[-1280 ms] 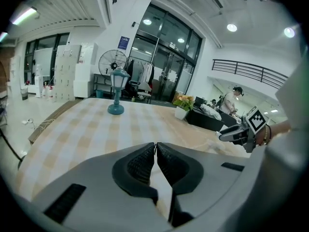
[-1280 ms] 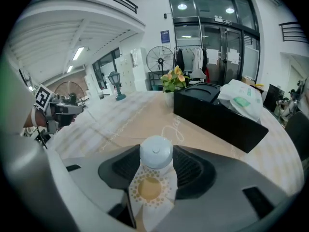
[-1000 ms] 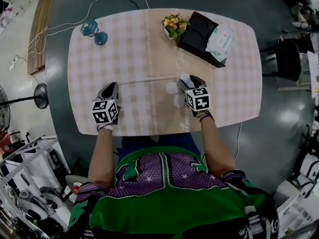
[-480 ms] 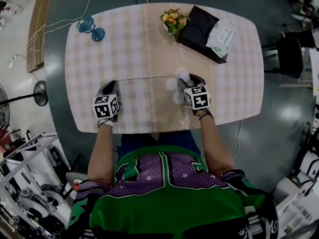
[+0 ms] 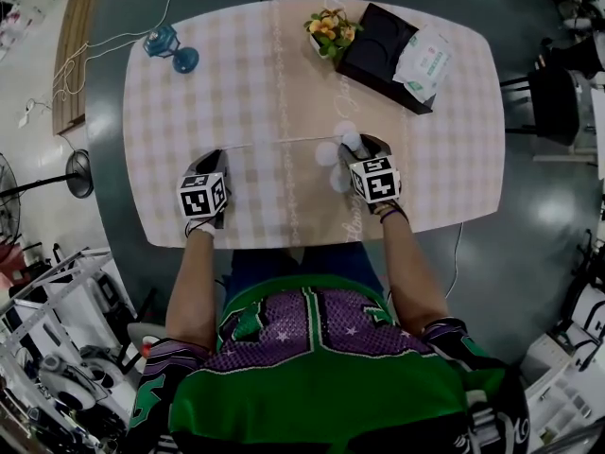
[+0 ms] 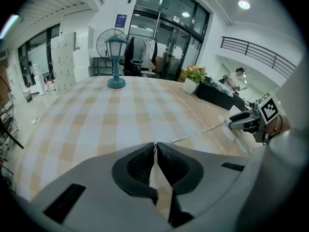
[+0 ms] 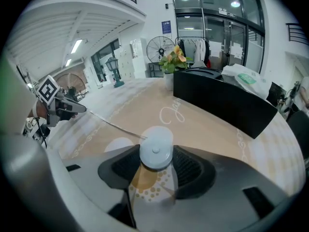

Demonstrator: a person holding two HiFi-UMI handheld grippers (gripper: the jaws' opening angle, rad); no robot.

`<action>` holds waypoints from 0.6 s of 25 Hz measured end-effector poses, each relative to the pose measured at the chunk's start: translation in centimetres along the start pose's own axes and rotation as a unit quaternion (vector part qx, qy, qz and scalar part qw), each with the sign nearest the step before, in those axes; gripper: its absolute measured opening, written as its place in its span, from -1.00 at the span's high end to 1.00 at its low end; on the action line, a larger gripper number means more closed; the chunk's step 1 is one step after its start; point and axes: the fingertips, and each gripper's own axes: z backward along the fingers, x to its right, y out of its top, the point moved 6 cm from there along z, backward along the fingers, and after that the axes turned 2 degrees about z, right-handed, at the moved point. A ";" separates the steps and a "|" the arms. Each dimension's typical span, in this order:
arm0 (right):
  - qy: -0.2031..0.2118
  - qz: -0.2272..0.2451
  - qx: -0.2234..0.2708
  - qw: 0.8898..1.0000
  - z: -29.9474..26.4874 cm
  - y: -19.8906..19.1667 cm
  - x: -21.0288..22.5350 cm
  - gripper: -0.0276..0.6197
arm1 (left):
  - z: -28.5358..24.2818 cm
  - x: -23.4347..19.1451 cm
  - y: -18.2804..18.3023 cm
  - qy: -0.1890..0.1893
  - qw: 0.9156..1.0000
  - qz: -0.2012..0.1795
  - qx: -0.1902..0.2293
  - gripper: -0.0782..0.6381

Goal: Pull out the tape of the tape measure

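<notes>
A round white tape measure point(image 7: 156, 148) sits between the pads of my right gripper point(image 7: 155, 164), which is shut on it just above the checked table point(image 5: 284, 74). In the head view the case point(image 5: 352, 143) shows at the tip of the right gripper point(image 5: 364, 149). A thin tape point(image 5: 284, 143) runs from it leftward to my left gripper point(image 5: 214, 162). The left gripper point(image 6: 155, 151) is shut on the tape end, and the tape point(image 6: 195, 134) stretches away toward the right gripper point(image 6: 251, 121) in that view.
A teal lantern point(image 5: 168, 45) stands at the far left of the table. A small flower pot point(image 5: 326, 30) and a black box point(image 5: 378, 50) with a white packet point(image 5: 423, 64) sit at the far right. The near table edge point(image 5: 284, 242) lies just behind both grippers.
The two grippers have held their places relative to each other; the tape stays stretched between them. The head view has shifted slightly, so the table sits higher in the frame.
</notes>
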 end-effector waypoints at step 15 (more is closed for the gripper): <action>-0.010 -0.001 0.041 0.999 1.3 0.2 -0.6 0.12 | 0.7 -0.8 -1.5 0.026 0.999 -0.016 -0.008 0.51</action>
